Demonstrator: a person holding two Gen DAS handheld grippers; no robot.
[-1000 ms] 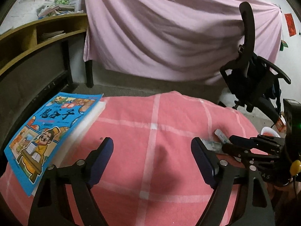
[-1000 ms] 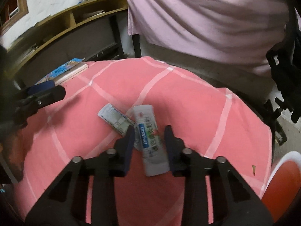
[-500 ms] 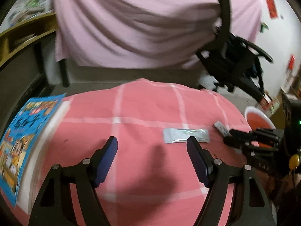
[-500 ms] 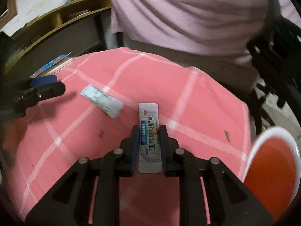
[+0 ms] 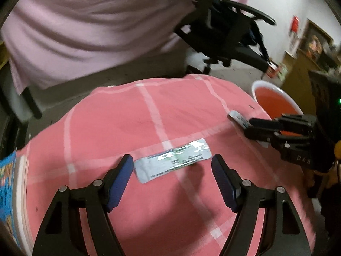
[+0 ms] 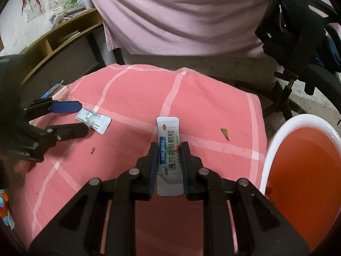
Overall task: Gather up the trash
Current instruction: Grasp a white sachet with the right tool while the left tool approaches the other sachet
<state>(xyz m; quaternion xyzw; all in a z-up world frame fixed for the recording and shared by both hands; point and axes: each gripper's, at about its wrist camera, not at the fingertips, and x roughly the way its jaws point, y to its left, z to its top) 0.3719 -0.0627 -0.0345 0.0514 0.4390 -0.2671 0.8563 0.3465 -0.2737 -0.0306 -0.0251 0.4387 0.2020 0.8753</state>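
Note:
My right gripper (image 6: 169, 149) is shut on a white DIKANG sachet (image 6: 168, 136) and holds it above the pink checked cloth (image 6: 132, 98); the gripper also shows in the left wrist view (image 5: 251, 123). My left gripper (image 5: 172, 166) is open, its jaws on either side of a second silver sachet (image 5: 173, 162) that lies flat on the cloth. That sachet also shows in the right wrist view (image 6: 93, 120), between the left gripper's fingers (image 6: 64, 106). An orange bin with a white rim (image 6: 302, 166) stands to the right of the table.
A black office chair (image 5: 223, 27) stands behind the table, in front of a pink draped sheet (image 5: 85, 21). A blue picture book (image 5: 6, 196) lies at the cloth's left edge. Wooden shelves (image 6: 64, 40) stand at the back left. Small leaf scraps (image 6: 224, 133) lie on the cloth.
My right gripper lifted the DIKANG sachet and carried it right, toward the orange bin. My left gripper swung right and closed in over the second sachet, staying open.

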